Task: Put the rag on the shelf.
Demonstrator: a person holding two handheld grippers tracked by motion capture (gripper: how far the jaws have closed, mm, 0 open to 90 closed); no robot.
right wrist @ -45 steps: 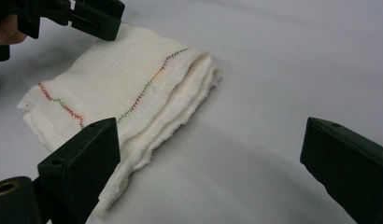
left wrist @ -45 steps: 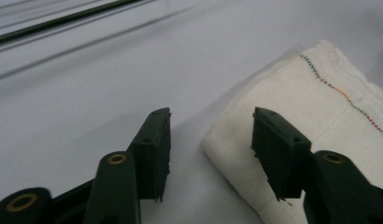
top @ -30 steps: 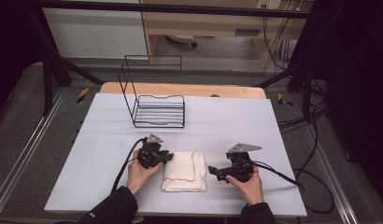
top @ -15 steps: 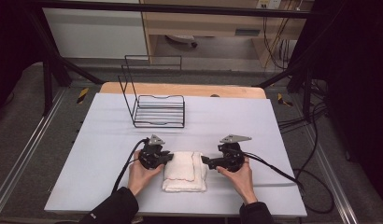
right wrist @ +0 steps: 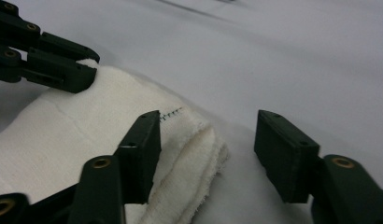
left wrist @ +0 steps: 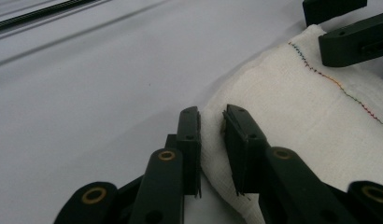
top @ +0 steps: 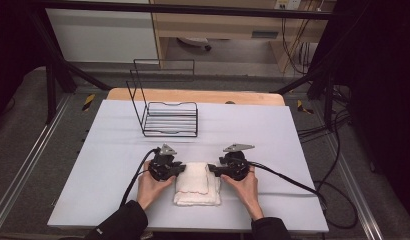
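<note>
A folded white cloth [top: 197, 184] lies on the desk [top: 243, 130], at its near edge between the two hands. The left gripper [left wrist: 212, 135] has its jaws nearly together, pinching a raised fold at the cloth's left edge. The right gripper [right wrist: 206, 156] is at the cloth's right edge; its jaws have just been closing and stand half open, one jaw over the layered corner, the other on bare desk, not yet pressing the cloth.
</note>
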